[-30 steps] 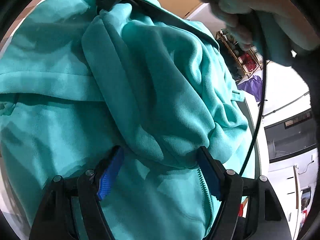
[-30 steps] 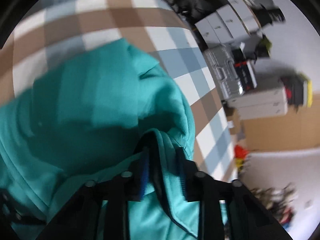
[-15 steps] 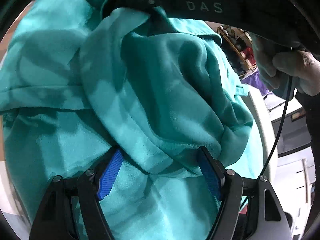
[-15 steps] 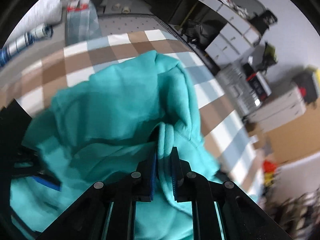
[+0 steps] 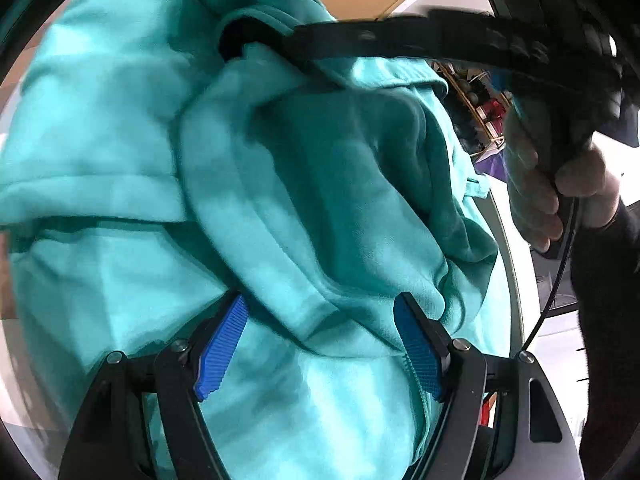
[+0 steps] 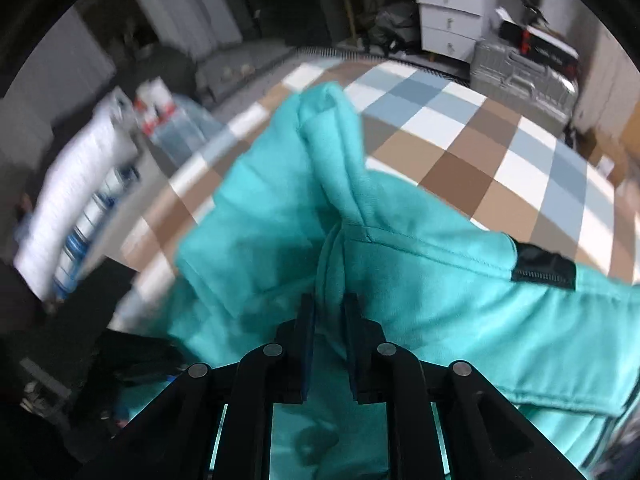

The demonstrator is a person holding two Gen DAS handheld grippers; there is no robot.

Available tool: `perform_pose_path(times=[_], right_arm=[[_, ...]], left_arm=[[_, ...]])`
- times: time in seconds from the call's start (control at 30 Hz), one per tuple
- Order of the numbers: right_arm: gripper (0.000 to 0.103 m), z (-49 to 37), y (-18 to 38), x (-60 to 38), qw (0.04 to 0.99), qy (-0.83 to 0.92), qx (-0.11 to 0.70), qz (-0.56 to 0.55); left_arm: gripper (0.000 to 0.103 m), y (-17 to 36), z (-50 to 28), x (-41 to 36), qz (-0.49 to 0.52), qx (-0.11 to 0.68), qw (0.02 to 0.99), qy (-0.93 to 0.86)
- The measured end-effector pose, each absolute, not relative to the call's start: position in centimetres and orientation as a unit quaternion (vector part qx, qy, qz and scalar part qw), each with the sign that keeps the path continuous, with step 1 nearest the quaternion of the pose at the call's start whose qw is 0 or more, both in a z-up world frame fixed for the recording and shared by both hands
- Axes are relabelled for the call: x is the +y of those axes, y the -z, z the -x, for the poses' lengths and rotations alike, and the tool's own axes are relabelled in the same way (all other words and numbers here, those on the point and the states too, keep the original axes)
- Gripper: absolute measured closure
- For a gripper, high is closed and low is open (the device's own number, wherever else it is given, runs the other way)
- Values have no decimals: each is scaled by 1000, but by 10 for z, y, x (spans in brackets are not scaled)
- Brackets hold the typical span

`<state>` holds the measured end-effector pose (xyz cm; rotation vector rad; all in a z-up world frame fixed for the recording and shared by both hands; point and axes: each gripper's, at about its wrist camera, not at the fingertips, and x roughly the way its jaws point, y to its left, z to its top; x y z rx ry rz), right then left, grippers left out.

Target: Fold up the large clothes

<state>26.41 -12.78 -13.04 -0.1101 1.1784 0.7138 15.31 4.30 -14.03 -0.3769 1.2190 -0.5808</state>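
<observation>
A large teal zip hoodie [image 5: 280, 184] fills the left wrist view, bunched in thick folds. My left gripper [image 5: 320, 344] is open, its blue pads wide apart, with a fold of the hoodie lying between them. In the right wrist view the hoodie [image 6: 400, 248] hangs over a checkered surface [image 6: 480, 152]. My right gripper [image 6: 329, 312] is shut on a gathered fold of the hoodie and holds it up. The right gripper's black fingers [image 5: 256, 36] also show at the top of the left wrist view, pinching the cloth.
A person's hand [image 5: 560, 192] grips the right tool's handle at the right. White drawers [image 6: 452, 12] and a silver suitcase [image 6: 520, 68] stand beyond the checkered surface. A white roll and boxes [image 6: 92, 168] lie at the left.
My right gripper closed fully on the hoodie fold and lifted it, swinging the view up toward the room. The left gripper stayed open with cloth sliding between its pads.
</observation>
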Motion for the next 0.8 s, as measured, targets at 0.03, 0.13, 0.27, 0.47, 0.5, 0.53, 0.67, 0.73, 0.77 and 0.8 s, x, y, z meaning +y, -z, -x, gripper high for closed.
perform_pose_path(times=[0.03,0.13,0.27,0.47,0.5,0.53,0.67,0.73,0.77,0.8], right_arm=[[87,-262,128,-136,773,-330,541,35],[87,-249,116,-158,783,-336,521,-47],[87,-204,90,-186,810,-328,466,-138],[32,-64,49,-217,870,-272,326,-252],[32,-41,48,-217,877,-255,313,-262],[32,-22,48,-217,876,-262,298,-275],[30,40,53,-218,867,-287,256,-316],[26,62,58,-223,867,-301,216,-333],[25,68,60,-224,869,-306,204,-332],[25,70,61,-224,874,-304,201,-320]], left_arm=[[32,134,-154,48,178,554,769,266],[32,115,-153,70,194,532,781,264],[32,85,-161,93,140,481,843,197],[32,72,-231,93,94,461,868,158],[32,74,-242,87,72,460,870,159],[32,80,-240,73,48,462,872,156],[32,94,-248,48,-105,436,886,121],[33,97,-246,47,-137,423,884,143],[34,99,-246,45,-152,420,881,154],[41,99,-247,46,-167,418,878,163]])
